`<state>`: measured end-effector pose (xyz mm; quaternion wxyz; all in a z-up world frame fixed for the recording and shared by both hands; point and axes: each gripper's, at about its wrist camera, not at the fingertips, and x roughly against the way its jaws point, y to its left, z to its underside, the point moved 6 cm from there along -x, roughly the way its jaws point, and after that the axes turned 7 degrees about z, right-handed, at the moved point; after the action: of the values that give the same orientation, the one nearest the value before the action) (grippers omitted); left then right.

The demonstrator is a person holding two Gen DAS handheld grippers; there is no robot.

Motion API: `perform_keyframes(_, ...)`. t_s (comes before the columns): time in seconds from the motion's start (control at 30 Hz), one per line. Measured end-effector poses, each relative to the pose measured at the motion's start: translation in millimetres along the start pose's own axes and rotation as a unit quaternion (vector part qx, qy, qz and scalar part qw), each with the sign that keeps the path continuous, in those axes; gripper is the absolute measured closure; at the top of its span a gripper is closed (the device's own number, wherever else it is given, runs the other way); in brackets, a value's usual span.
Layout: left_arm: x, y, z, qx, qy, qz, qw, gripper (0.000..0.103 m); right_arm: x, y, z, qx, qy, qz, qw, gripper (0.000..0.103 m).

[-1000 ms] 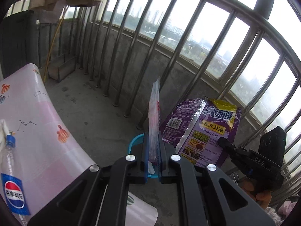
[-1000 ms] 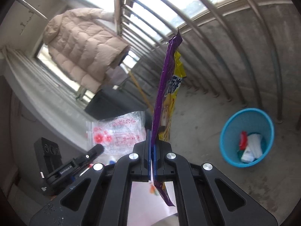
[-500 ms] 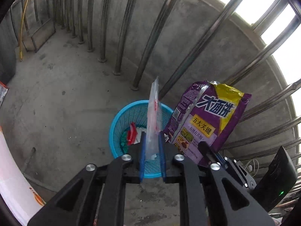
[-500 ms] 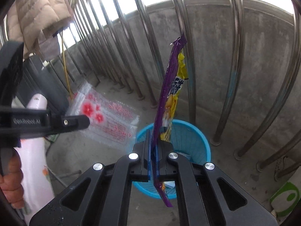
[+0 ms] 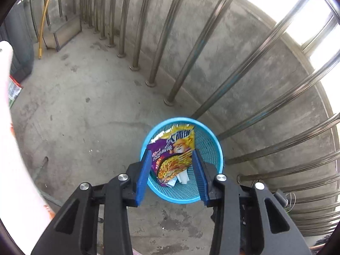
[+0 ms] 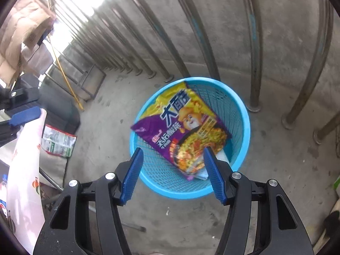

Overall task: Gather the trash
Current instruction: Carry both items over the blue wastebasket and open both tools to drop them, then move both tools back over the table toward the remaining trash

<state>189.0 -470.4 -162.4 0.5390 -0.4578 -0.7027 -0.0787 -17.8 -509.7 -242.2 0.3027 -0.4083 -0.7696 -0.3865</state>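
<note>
A round blue mesh basket (image 5: 220, 148) (image 6: 244, 114) stands on the concrete floor by the railing. A purple and yellow noodle wrapper (image 5: 174, 148) (image 6: 187, 125) lies inside it, slanting up to the far left rim, over white scraps (image 5: 182, 178). My left gripper (image 5: 172, 175) hovers above the basket's near side with its jaws opening and nothing between its pads. My right gripper (image 6: 173, 171) also hangs over the near rim, jaws opening wide and empty. One blue finger (image 6: 23, 115) of the left gripper shows at the left edge of the right wrist view.
Steel railing bars (image 5: 176, 70) (image 6: 255, 53) on a low concrete wall curve behind the basket. A green and white packet (image 6: 58, 141) lies on the floor to the left. A table with a pink cloth (image 5: 12, 148) (image 6: 25, 170) stands at the left. A puffy jacket (image 6: 19, 27) hangs above.
Both grippers sank over the basket and opened. The purple wrapper dropped from the right gripper into the basket. The clear flowered bag is gone from the left gripper.
</note>
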Motion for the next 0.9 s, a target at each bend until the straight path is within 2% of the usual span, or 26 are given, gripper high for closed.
perform_keyframes(0.1, 32, -3, 1, -0.018, -0.018, -0.004, 0.9997, 0.065, 4, 3, -3, -0.008, 0.004, -0.005, 1.0, 0.058)
perform_keyframes(0.3, 116, -5, 21, -0.042, -0.067, 0.0, 0.9968, 0.065, 10, 22, 1, 0.006, 0.01, -0.023, 1.0, 0.065)
perform_keyframes(0.5, 202, 8, 66, -0.056, -0.142, -0.021, 0.9881, 0.06, 47, 57, -1, 0.02, -0.006, -0.073, 0.997, 0.062)
perform_keyframes(0.67, 257, 35, 113, -0.032, -0.192, -0.061, 0.9789, 0.06, 86, 105, -2, 0.067, -0.013, -0.12, 0.99, 0.058)
perform_keyframes(0.8, 300, 68, 154, 0.015, -0.226, -0.085, 0.9703, 0.059, 121, 154, 2, 0.119, -0.013, -0.164, 0.979, 0.054)
perform_keyframes(0.9, 333, 93, 186, 0.05, -0.253, -0.102, 0.9607, 0.059, 142, 188, 11, 0.157, -0.004, -0.191, 0.969, 0.051)
